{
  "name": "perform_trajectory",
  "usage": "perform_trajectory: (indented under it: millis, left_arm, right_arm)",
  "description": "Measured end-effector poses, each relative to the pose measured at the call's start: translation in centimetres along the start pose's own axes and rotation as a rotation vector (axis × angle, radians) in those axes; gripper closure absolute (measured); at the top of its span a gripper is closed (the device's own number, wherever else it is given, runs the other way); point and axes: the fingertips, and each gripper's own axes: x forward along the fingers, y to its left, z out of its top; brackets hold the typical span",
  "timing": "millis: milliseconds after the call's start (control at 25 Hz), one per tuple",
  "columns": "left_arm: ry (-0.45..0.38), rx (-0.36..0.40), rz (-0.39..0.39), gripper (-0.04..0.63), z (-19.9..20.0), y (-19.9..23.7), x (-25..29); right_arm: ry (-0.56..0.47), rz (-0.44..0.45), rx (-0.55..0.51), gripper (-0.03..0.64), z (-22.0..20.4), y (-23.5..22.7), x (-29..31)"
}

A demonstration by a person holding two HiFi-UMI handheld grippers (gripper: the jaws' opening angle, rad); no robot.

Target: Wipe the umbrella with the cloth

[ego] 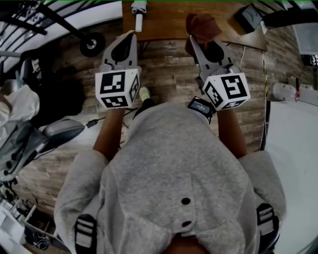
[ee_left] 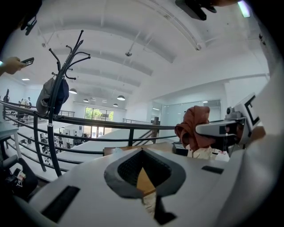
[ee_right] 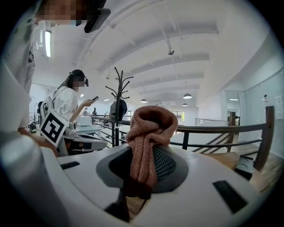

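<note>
While the right gripper [ego: 198,40] squeezes the cloth [ego: 201,25] tight, the left gripper [ego: 129,35] is shut with nothing in it. Both are held just in front of the table [ego: 169,20]. A pale stick [ego: 139,12] lies at the table's near edge. It may be the umbrella, but I cannot be sure. I think wiping has not begun. Next, the cloth must go over the table and touch the umbrella.
</note>
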Motion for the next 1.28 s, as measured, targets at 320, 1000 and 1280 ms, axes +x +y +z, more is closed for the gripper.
perform_trajectory:
  millis: [320, 1000, 1280]
  left_arm:
    - [0.032, -0.002, -0.008, 0.583, 0.1, 4.5, 2.1]
    - [0.049, -0.015, -0.015, 0.581, 0.9, 7.3, 6.1]
    - [0.090, -0.044, 0.034, 0.583, -0.1, 9.2, 9.6]
  right_arm:
    - [-0.012, -0.018, 0.010, 0.522, 0.9, -0.5, 5.6]
    - [-0.048, 0.007, 0.005, 0.522, 1.8, -3.3, 10.7]
    - [-0.041, 0.076, 0.006, 0.522, 1.5, -5.6, 15.5]
